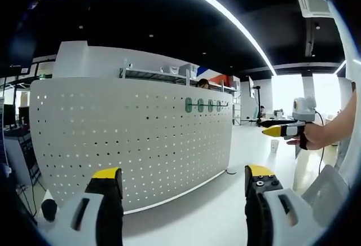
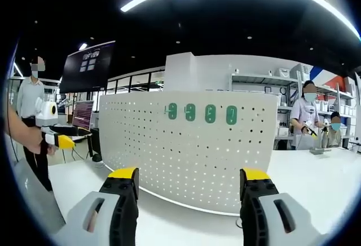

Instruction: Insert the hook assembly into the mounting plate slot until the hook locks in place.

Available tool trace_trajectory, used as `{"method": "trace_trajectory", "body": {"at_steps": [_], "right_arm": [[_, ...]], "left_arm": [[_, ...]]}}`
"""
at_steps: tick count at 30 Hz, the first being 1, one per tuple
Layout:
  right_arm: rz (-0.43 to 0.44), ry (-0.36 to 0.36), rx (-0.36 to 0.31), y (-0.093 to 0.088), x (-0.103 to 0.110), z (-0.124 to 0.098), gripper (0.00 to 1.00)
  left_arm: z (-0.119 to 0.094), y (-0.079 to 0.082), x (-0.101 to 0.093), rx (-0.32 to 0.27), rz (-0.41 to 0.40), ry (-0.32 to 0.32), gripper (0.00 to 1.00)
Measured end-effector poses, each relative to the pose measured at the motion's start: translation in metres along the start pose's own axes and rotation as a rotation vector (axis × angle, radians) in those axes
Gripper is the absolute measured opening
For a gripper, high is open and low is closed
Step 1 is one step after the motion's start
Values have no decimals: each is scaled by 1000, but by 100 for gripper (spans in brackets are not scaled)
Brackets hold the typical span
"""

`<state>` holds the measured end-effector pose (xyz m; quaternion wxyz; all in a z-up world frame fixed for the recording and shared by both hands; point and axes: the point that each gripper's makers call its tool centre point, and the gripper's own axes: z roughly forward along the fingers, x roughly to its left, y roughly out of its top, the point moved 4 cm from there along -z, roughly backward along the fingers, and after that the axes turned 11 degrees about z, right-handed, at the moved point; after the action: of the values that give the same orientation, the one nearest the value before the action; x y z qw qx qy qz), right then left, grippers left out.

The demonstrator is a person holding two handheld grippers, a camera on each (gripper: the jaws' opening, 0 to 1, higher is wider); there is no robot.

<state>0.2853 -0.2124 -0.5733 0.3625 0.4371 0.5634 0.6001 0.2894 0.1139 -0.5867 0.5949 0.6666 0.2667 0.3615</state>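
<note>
Four hooks: green hooks [image 2: 201, 113] sit in a row near the top edge of the pegboard, also seen in the left gripper view [image 1: 205, 105].
Pegboard: white curved perforated pegboard [image 2: 186, 144] stands upright on the white table [image 2: 316, 178], its foot running along the table surface; in the left gripper view [image 1: 130, 139] it bends away to the right.
Left gripper: jaws spread wide, nothing between them [image 1: 183, 181], held in front of the pegboard and apart from it.
Right gripper: jaws spread wide, nothing held [image 2: 189, 181], facing the pegboard's middle, not touching it.
Other views: the right gripper's yellow tip comes in at the right of the left gripper view, held by a hand [image 1: 316, 135]; the left gripper shows at the left of the right gripper view.
People: three stand behind the table, one left, two right.
</note>
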Motion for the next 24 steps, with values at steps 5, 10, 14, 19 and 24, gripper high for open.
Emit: {"method": "trace_trajectory", "body": {"at_steps": [5, 10, 14, 19, 24], "right_arm": [[5, -1, 3, -4, 3, -5, 72], [10, 2, 8, -9, 8, -11, 72], [18, 0, 9, -12, 10, -15, 72], [24, 0, 12, -16, 12, -20, 72], [27, -3, 9, -18, 13, -23, 73]], "left_arm": [[-7, -1, 3, 1, -2, 14, 93], [-13, -3, 3, 3, -7, 24, 93], [-18, -5, 2, 7, -9, 30, 94], [-23, -8, 2, 9, -11, 35, 94], [-26, -10, 4, 11, -14, 42, 95]]}}
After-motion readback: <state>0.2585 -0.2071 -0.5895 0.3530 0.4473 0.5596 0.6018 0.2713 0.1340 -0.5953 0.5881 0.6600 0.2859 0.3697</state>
